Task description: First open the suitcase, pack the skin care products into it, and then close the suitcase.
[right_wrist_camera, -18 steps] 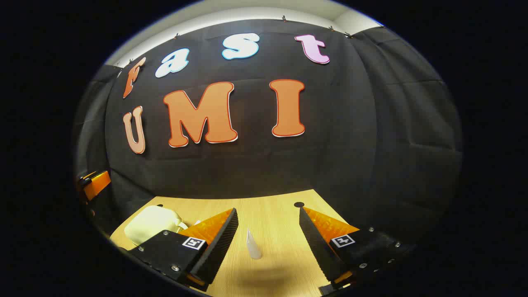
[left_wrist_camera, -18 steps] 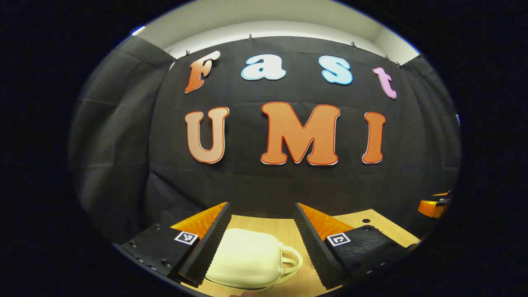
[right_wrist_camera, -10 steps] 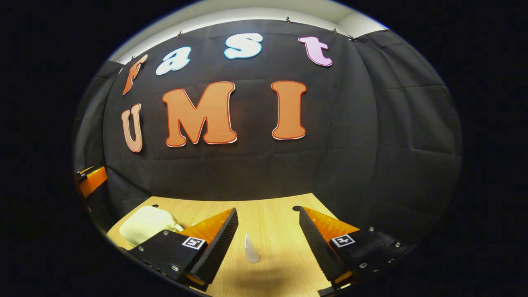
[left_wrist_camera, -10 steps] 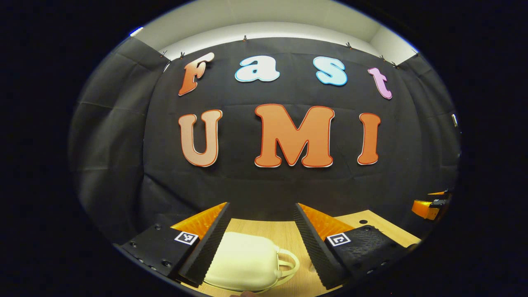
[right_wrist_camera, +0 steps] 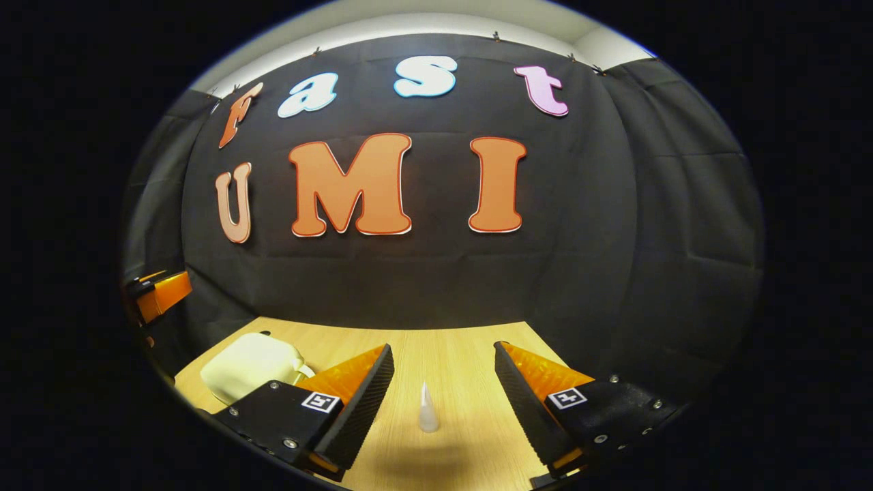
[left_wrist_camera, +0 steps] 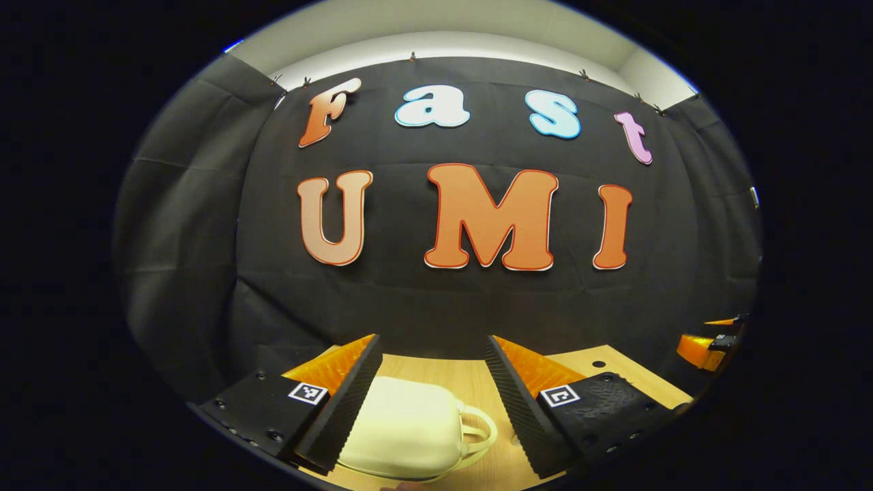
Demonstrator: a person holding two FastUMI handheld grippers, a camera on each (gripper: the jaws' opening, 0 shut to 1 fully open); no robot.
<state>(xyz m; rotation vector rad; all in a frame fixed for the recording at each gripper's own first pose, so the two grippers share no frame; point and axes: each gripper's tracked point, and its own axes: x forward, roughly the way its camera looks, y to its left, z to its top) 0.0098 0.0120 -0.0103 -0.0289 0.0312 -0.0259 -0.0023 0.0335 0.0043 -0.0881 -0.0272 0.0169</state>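
A small cream suitcase (left_wrist_camera: pixel 409 429) with a looped handle on its right side lies closed on the wooden table, below and between the fingers of my left gripper (left_wrist_camera: pixel 433 348), which is open and above it. In the right gripper view the same suitcase (right_wrist_camera: pixel 249 365) lies at the left. A small pale skin care tube (right_wrist_camera: pixel 427 409) stands upright on the table ahead of my right gripper (right_wrist_camera: pixel 443 354), which is open and holds nothing. The left gripper (right_wrist_camera: pixel 158 293) shows at the far left edge of that view, and the right gripper (left_wrist_camera: pixel 709 337) at the far right edge of the left gripper view.
The wooden table (right_wrist_camera: pixel 464 341) ends at the black cloth wall just behind. A round hole (left_wrist_camera: pixel 599 365) shows in the tabletop at the right of the left gripper view.
The right gripper has swung a little, so the tube now sits more centred between its fingers and stands upright in view. The left gripper has barely shifted over the suitcase.
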